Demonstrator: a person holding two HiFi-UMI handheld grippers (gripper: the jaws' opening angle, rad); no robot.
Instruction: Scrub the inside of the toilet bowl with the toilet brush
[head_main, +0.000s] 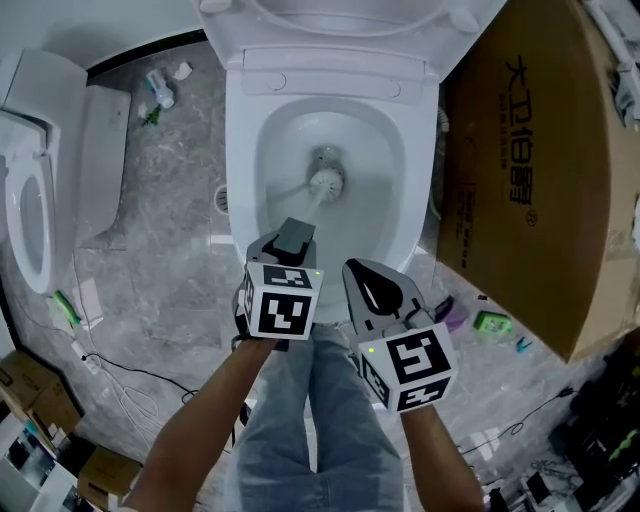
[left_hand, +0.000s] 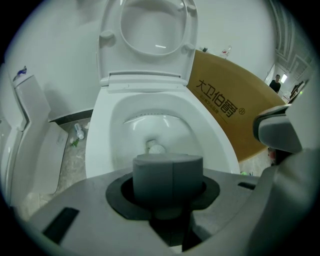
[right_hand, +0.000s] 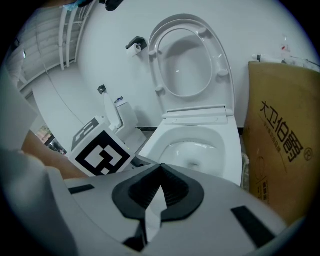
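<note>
The white toilet (head_main: 242, 150) stands with lid and seat (left_hand: 152, 35) raised. Down in the bowl, the toilet brush head (head_main: 326, 182) rests near the drain, and its pale handle runs back to my left gripper (head_main: 290, 240). That gripper is shut on the brush's grey handle end (left_hand: 167, 175), which fills the space between the jaws in the left gripper view; the brush head (left_hand: 156, 148) shows beyond it. My right gripper (head_main: 376, 292) hovers beside the left one, over the bowl's front rim, shut and holding nothing. Its closed jaws (right_hand: 157, 187) face the bowl (right_hand: 200, 147).
A large brown cardboard box (head_main: 535, 170) stands tight against the toilet's right side. A second white toilet seat unit (head_main: 40, 190) lies at the left. A small bottle (head_main: 160, 90), cables (head_main: 120, 385) and green and purple items (head_main: 490, 322) lie on the grey floor.
</note>
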